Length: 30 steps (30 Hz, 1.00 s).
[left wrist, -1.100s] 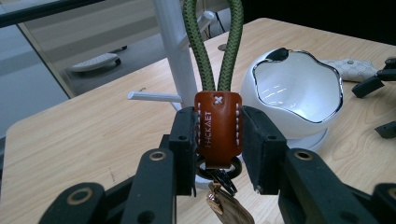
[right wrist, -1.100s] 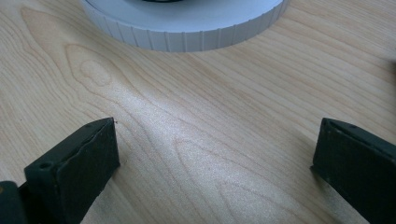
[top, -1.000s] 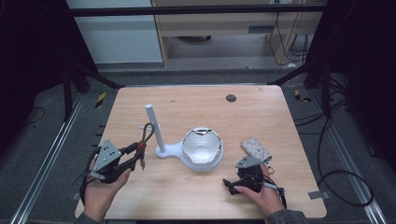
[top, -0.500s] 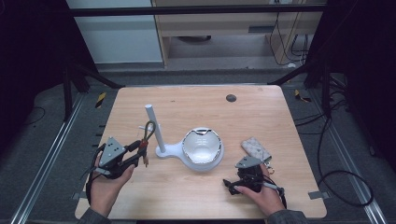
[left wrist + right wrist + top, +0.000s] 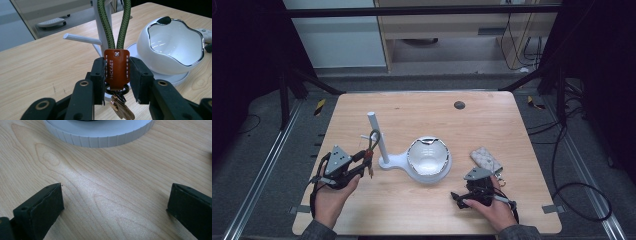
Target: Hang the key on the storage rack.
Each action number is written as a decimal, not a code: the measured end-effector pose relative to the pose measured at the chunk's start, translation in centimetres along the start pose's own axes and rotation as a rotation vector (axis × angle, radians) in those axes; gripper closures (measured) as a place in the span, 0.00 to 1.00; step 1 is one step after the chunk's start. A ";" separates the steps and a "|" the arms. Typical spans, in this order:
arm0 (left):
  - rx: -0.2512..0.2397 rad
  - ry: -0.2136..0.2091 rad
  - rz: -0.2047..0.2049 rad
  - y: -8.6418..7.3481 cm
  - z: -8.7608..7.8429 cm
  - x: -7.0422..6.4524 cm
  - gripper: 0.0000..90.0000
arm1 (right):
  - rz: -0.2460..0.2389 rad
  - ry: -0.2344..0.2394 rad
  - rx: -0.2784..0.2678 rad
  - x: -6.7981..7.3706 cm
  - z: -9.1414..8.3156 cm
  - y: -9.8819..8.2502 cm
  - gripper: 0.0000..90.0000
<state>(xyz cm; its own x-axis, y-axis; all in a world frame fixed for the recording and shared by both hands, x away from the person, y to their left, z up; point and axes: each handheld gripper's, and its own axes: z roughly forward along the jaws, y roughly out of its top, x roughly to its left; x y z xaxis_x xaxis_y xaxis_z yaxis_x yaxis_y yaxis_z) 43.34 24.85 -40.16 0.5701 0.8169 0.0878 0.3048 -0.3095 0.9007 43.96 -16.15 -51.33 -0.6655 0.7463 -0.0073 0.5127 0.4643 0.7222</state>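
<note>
At lower left of the high view, the left gripper (image 5: 368, 165) clamps the keychain (image 5: 116, 67) by its brown leather tab, the green cord loop rising beside the white stand (image 5: 378, 141). At lower right, the right gripper (image 5: 455, 198) rests on the table (image 5: 492, 115), jaws wide apart and empty.

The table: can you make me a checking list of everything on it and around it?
Surface: wooden table, bare wood with one dark round spot.
Job's things: key strap, green cord loop with brown leather tab, keys hanging below; white stand with upright post, side peg and bowl.
Clutter: patterned pouch near the right hand.
Tongs: left tongs shut on the tab; right tongs open over bare wood.
Cables: black cables on the floor at right.
Surroundings: dark frame, cabinet behind.
</note>
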 end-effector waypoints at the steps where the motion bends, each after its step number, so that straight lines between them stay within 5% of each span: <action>1: 0.002 0.000 -0.001 -0.1 0.1 0.0 0.73 | 0.000 -0.001 0.001 0.0 0.0 0.0 0.00; 30: 0.025 -0.008 -0.017 -0.2 1.9 0.1 0.71 | 0.000 0.000 0.002 0.0 0.0 0.0 0.00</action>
<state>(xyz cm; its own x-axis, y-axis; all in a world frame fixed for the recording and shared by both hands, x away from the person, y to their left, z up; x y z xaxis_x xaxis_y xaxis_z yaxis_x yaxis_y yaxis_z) 44.75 24.05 -41.09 0.5705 0.8184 0.0695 0.3335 -0.3082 0.8909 43.92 -16.18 -51.32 -0.6657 0.7462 -0.0077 0.5132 0.4654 0.7211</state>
